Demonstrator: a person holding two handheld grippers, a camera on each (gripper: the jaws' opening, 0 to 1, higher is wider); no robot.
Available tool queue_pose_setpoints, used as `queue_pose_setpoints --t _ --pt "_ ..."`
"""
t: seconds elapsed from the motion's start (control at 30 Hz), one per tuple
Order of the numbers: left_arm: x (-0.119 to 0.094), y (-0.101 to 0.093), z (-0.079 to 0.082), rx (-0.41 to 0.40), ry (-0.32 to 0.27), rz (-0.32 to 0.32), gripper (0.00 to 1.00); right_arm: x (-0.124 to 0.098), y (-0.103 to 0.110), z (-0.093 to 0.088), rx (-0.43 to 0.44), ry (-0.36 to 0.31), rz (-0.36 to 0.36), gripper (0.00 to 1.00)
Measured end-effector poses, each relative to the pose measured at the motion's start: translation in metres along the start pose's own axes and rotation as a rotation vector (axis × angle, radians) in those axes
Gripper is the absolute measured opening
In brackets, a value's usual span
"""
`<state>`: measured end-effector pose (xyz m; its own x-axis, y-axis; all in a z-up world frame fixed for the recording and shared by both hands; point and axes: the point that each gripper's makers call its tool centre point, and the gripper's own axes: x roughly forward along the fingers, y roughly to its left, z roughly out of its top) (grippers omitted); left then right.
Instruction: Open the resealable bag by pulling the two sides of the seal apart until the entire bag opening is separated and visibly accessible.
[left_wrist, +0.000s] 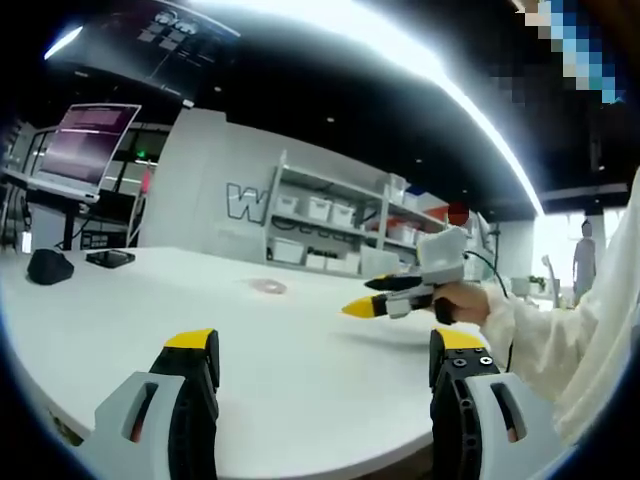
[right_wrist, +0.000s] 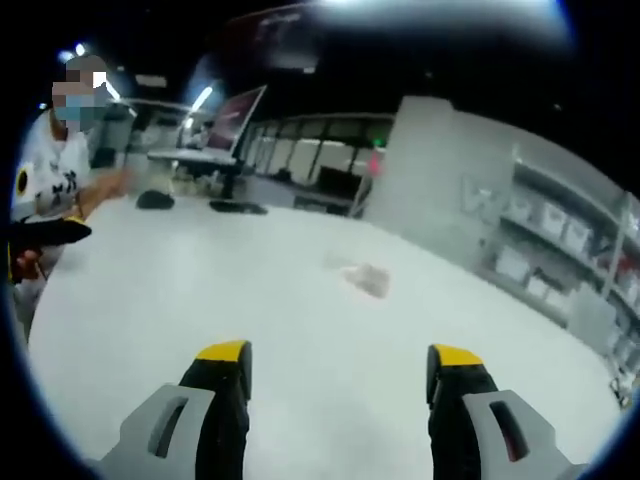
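White tabletop (left_wrist: 300, 370), broad and round-edged, carrying few items. Resealable bag (right_wrist: 368, 279): small, clear, lying flat out toward the middle of the tabletop, well apart from both claws and touched by neither; in the left gripper view it sits far ahead (left_wrist: 268, 287), its seal too small to judge. Left claw (left_wrist: 325, 360): jaws spread wide, yellow-tipped, holding nothing, hovering over the near edge of the tabletop. Right claw (right_wrist: 338, 372): jaws likewise spread, empty, above bare tabletop with the bag ahead and slightly right. The right claw also enters the left gripper view from the right (left_wrist: 360, 308), held by a hand (left_wrist: 462, 301) in a white sleeve (left_wrist: 545, 345). Far left on the tabletop: a dark rounded object (left_wrist: 48, 266) and a flat dark device (left_wrist: 110, 258). Beyond: a monitor (left_wrist: 97, 140) on a stand and white shelving (left_wrist: 330, 225) with bins.
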<state>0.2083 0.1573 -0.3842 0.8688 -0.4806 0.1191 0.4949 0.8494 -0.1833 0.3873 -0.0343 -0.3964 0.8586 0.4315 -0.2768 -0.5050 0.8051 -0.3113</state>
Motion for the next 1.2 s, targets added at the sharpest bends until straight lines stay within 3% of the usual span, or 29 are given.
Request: queue_pose_setpoints --t 0.27,0.6,1.2 --pt "0.002 0.001 0.0 -0.005 -0.009 0.001 0.85 0.007 -0.001 -0.001 0.003 0.01 -0.011 0.71" --pt "0.007 0.001 0.001 -0.003 -0.004 -0.012 0.85 0.014 -0.007 0.008 0.046 -0.038 -0.037 0.69" --pt "-0.004 0.001 -0.001 -0.009 0.002 -0.004 0.85 0.029 -0.008 0.003 0.034 -0.027 -0.056 0.66"
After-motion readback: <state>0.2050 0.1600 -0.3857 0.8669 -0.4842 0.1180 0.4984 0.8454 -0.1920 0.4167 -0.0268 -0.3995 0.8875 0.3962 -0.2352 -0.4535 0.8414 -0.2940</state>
